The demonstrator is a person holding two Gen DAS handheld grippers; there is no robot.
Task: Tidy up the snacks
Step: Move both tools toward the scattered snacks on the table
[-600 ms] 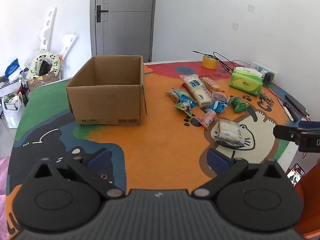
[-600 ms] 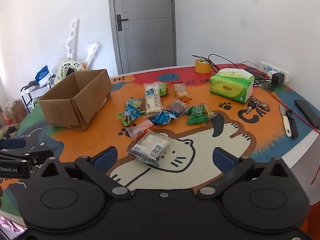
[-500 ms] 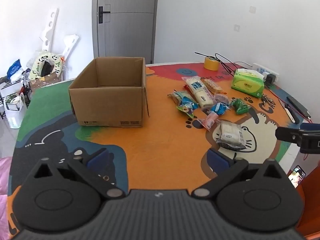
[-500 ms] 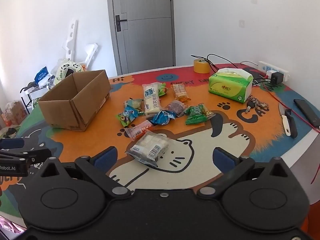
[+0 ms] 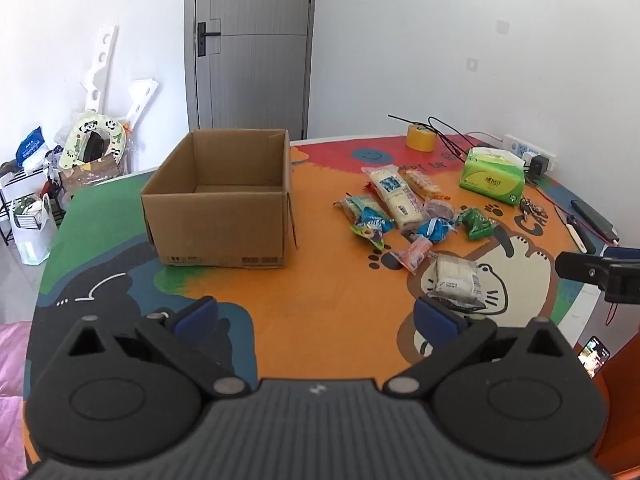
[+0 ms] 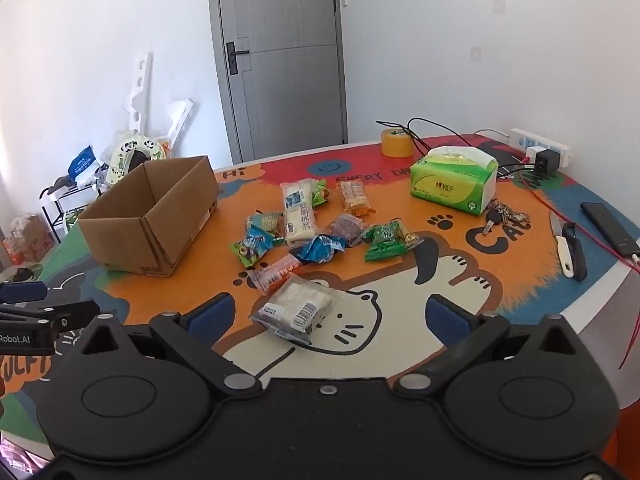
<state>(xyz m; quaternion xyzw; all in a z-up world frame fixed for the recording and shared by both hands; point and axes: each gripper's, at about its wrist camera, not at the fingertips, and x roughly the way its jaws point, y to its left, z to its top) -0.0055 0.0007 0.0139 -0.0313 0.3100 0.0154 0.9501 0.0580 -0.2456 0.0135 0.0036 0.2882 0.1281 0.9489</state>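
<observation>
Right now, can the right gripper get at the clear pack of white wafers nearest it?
Probably yes. The right gripper is open and empty, and the clear pack lies flat on the table just ahead between its fingers, nothing on top of it.

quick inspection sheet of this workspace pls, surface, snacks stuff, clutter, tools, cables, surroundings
surface: round cartoon-print table
job's things: open cardboard box, nothing seen inside; loose snack packets beside it, clear-wrapped pack nearest
clutter: tissue pack, tape roll, keys, knife, phone
tools: left tool and right tool both open, holding nothing
cables: black cables, power strip, red wire
surroundings: grey door, shelf clutter
</observation>
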